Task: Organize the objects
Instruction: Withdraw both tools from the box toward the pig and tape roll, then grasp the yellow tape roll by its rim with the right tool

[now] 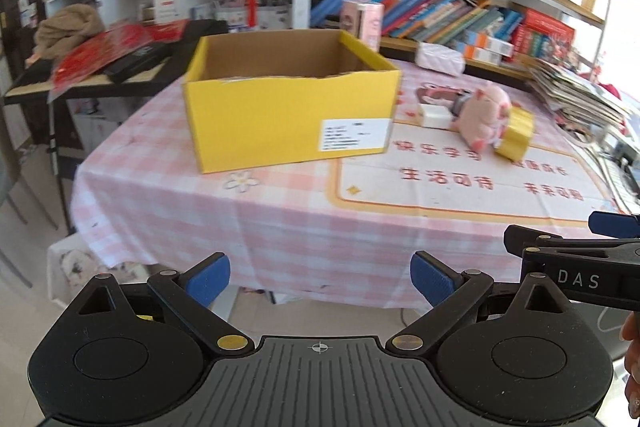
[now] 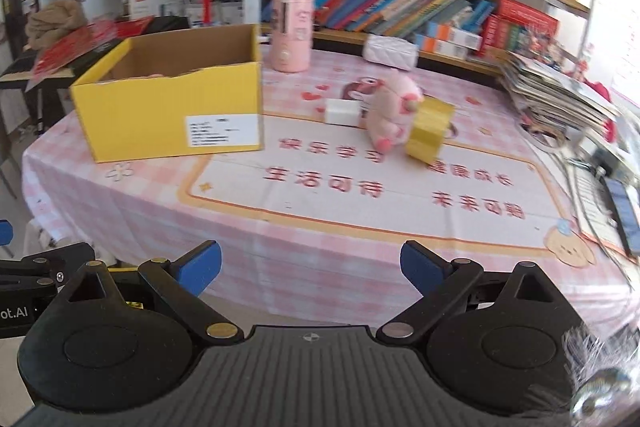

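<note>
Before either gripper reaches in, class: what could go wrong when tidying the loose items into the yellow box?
1. The pink plush pig lies against the gold tape roll and beside the white block; grabbing one may knock another.
2. The tape roll could roll away if nudged.
3. The yellow box has a torn front rim, which could snag the plush.

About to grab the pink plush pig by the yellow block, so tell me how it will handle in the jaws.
The pink plush pig looks soft and stuffed, so it will probably squash and sag rather than stay rigid. It seems light, likely easy to lift. It lies against the yellow block and beside the white box, so lifting it may nudge them.
</note>
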The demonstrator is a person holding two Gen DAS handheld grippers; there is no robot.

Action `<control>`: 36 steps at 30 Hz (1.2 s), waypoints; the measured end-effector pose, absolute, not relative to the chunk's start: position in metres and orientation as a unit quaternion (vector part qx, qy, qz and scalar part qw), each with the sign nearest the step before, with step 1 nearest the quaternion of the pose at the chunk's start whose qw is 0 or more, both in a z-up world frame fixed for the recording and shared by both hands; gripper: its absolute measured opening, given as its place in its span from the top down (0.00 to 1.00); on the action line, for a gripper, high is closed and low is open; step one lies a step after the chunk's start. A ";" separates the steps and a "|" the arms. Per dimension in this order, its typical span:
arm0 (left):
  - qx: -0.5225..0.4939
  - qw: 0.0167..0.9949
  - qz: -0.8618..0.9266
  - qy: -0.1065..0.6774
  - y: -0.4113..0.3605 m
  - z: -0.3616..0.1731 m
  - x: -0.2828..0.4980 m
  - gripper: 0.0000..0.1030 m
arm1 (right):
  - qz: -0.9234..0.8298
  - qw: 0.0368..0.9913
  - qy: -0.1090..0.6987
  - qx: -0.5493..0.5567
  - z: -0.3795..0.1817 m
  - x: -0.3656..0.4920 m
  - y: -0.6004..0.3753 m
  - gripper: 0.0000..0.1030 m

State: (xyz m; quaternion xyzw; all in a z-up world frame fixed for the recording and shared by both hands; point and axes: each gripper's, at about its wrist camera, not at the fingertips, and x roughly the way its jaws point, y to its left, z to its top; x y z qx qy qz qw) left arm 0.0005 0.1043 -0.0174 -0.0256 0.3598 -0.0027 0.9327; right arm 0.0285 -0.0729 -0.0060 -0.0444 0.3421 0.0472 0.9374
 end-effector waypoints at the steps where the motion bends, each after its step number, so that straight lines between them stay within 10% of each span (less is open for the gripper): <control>1: -0.024 0.933 -0.009 0.360 0.101 -0.017 0.003 0.04 | 0.041 0.938 0.342 -0.043 -0.006 0.028 -0.077 0.06; 28: -0.005 0.934 -0.062 0.353 0.006 -0.017 0.091 0.04 | -0.002 0.932 0.362 -0.003 -0.006 0.110 -0.183 0.09; 36: -0.012 0.938 -0.043 0.343 -0.009 -0.016 0.113 0.04 | 0.032 0.925 0.379 0.002 -0.014 0.163 -0.198 0.37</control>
